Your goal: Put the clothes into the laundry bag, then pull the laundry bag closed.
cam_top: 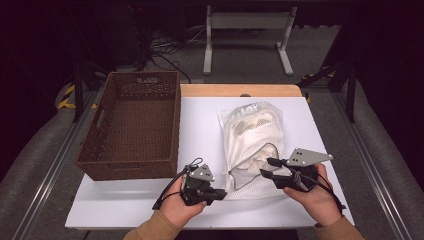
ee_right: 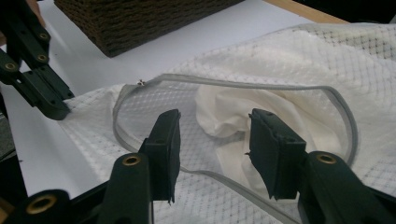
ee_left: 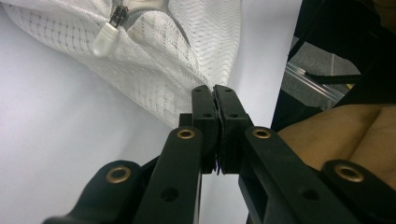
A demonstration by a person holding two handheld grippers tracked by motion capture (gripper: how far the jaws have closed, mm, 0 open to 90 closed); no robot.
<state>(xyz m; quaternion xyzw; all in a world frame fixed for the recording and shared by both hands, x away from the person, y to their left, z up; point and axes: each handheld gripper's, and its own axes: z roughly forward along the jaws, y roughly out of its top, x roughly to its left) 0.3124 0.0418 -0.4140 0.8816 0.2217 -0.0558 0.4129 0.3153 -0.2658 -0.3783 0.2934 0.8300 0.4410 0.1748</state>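
Our left gripper [cam_top: 220,193] pinches the mesh bag [cam_top: 252,135] corner; right gripper [ee_right: 215,140] gapes, empty, at the zipper mouth. Soft, light — we'd grab the zip edge.

Bare table [cam_top: 200,125] between basket [cam_top: 131,125] and mesh bag [cam_top: 252,145] gives a clear lane; the basket's tall wall blocks the left, the bag covers the middle-right.

From my feed, the white table [cam_top: 150,195] sits on a grey floor [cam_top: 40,150] in a dark room; beyond stands a white metal frame [cam_top: 248,22] beside tangled cables [cam_top: 165,50], with yellow-black hazard tape [cam_top: 65,97] at left.
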